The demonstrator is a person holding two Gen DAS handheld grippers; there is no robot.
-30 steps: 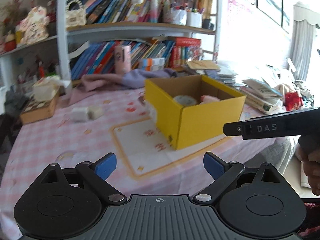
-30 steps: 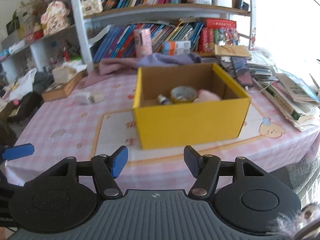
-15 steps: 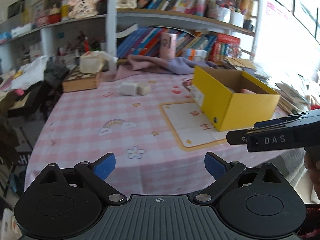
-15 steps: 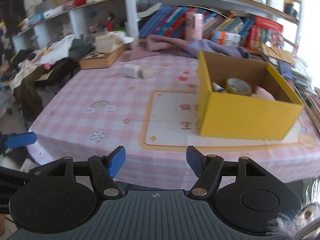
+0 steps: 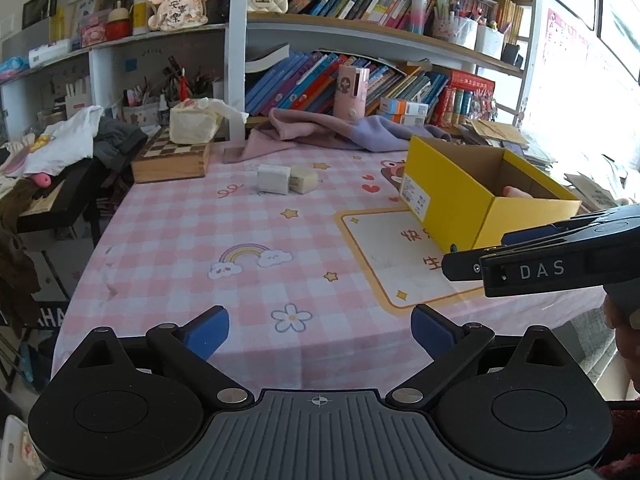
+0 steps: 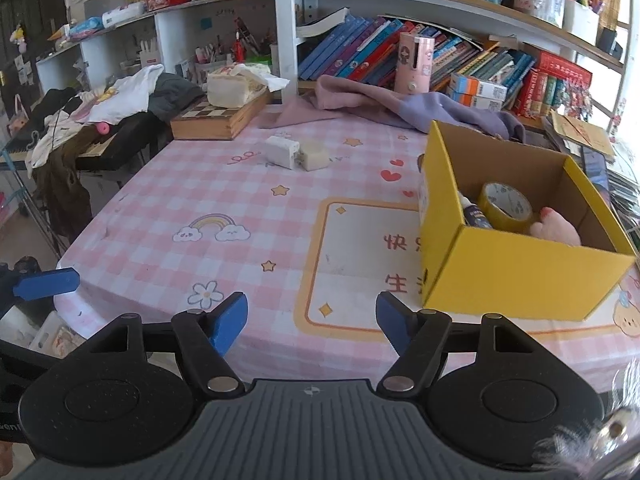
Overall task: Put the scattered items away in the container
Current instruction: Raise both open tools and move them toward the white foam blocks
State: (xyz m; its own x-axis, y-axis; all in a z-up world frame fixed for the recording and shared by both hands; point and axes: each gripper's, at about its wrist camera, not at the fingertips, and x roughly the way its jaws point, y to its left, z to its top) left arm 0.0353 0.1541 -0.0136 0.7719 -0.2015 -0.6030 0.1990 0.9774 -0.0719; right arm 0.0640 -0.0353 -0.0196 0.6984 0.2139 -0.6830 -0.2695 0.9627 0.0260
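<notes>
A yellow cardboard box [image 5: 452, 204] [image 6: 516, 272] stands open on the right of the pink checked table. In the right wrist view it holds a roll of yellow tape [image 6: 506, 202], a small bottle [image 6: 474, 212] and a pink soft item [image 6: 556, 228]. A white block [image 5: 273, 179] [image 6: 282, 151] and a cream block [image 5: 304, 179] [image 6: 315, 155] lie together at the far middle of the table. My left gripper [image 5: 320, 330] is open and empty over the near table edge. My right gripper [image 6: 312, 320] is open and empty, and its side shows in the left wrist view [image 5: 540, 264].
A wooden chess box [image 5: 172, 158] with a tissue pack on it sits at the far left. A purple cloth [image 5: 340, 132] lies along the back below the bookshelves. Books and papers are stacked to the right [image 6: 600, 160]. A keyboard with clothes stands left of the table [image 6: 100, 136].
Both grippers have swung left and pulled back from the box. The table's left half and the two blocks now sit more central. Both stay open and empty.
</notes>
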